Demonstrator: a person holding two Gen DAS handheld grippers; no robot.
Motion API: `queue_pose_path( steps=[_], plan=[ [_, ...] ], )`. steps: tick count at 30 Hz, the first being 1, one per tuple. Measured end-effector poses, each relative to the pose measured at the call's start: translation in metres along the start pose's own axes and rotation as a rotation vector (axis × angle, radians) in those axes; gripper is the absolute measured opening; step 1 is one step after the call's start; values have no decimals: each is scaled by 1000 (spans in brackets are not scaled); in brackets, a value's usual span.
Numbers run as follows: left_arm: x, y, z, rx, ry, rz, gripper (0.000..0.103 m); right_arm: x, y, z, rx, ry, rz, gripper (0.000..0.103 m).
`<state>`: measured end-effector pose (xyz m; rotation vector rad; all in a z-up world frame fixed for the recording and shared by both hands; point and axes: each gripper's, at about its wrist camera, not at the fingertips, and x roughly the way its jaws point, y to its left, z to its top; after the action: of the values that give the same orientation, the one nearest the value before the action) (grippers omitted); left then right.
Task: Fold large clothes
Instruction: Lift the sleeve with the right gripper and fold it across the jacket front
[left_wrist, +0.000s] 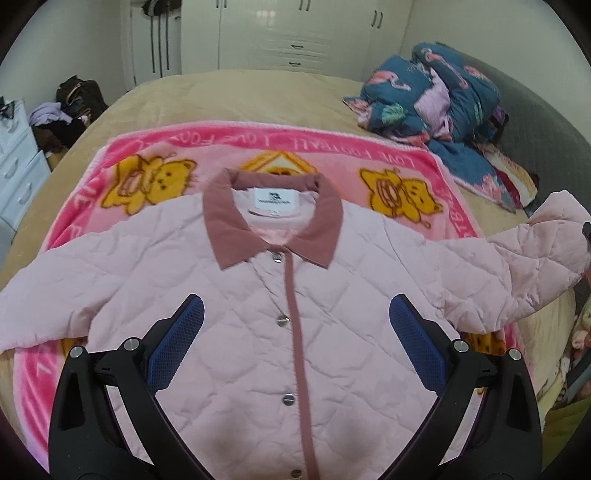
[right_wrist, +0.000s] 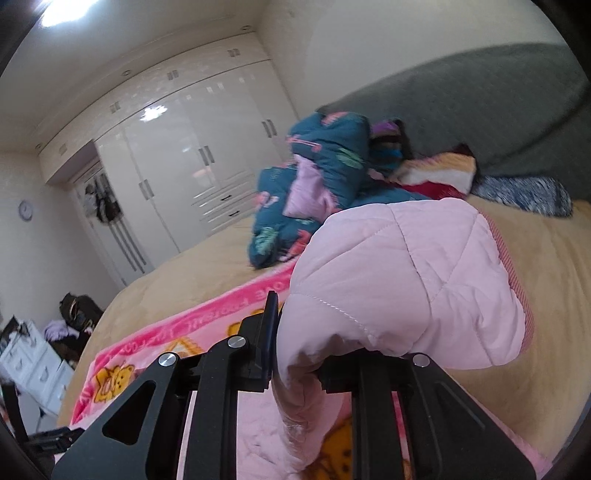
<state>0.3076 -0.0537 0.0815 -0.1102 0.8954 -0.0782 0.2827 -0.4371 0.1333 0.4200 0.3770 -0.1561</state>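
Right hand-held gripper (right_wrist: 295, 354) clamping jacket (left_wrist: 295, 314) sleeve (right_wrist: 399, 280) — lifted, left hand-held gripper (left_wrist: 295, 314) spread above chest

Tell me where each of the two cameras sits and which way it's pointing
Left wrist: on the open left gripper, above the jacket front, facing the wardrobe; both fingers show.
Right wrist: on the right gripper, low over the bed, facing the headboard; fingers clamp the sleeve.
Shared: jacket, pink blanket, blue quilt, wardrobe.
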Motion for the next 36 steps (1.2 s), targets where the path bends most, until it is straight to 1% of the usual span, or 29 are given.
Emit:
queue_pose_path(
  steps=[6,11,20,26,31,36],
  plan=[
    [-9,30,3,-42,-19,15,94,4,51,2,-78,-6,68,17],
    [-17,49,3,-42,-50,77,94,12,85,-3,-107,5,124,17],
    [-27,84,4,-83,-74,95,94,21,140,-19,-175,38,195,17],
    [-21,97,0,-100,-60,91,94,30,172,-44,-201,73,259,17],
    [-12,107,-6,-129,-43,68,94,42,192,-77,-200,118,323,17],
    [0,116,-17,-151,-14,62,94,59,208,-119,-209,192,369,17]
  ],
)
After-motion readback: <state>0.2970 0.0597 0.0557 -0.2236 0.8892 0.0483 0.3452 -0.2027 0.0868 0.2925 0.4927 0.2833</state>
